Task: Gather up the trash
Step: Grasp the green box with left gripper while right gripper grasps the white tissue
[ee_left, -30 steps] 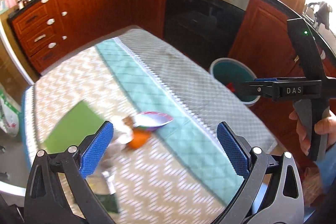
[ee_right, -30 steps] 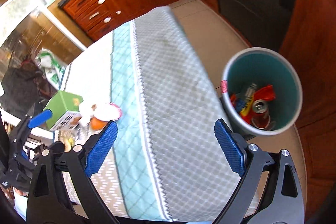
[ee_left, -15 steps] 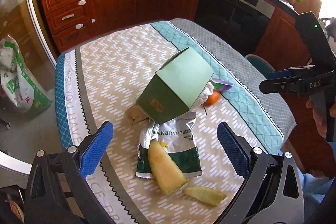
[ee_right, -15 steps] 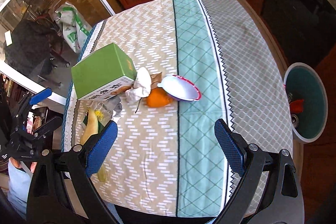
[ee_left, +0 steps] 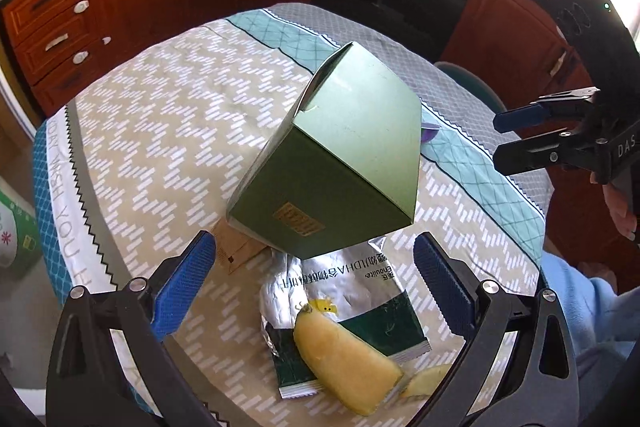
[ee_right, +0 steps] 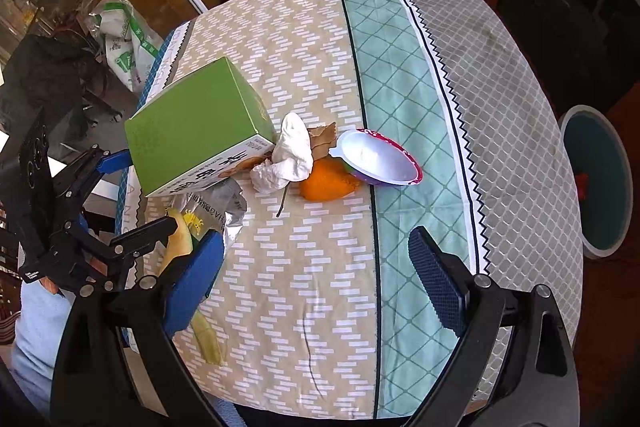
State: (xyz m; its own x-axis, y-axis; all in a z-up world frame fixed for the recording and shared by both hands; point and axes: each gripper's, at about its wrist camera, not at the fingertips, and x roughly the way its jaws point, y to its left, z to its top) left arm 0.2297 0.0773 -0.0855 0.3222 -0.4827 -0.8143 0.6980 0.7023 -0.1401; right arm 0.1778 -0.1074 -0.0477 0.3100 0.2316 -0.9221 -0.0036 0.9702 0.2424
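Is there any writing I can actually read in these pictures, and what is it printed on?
"DAS": white letters on the right gripper.
"DHA" and "Enoulite": on the foil packet, seen upside down; the characters beside them are too small to read.
"WISH YOU H": along the tablecloth border.
Gold stamp on the green box: too blurred to read.
Large characters on the box's white side, right wrist view: not legible to me.

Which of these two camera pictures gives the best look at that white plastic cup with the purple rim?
The right wrist view. There the white plastic cup with the purple rim lies on its side in full sight, beside an orange peel. In the left wrist view the green cardboard box hides it, except a purple sliver.
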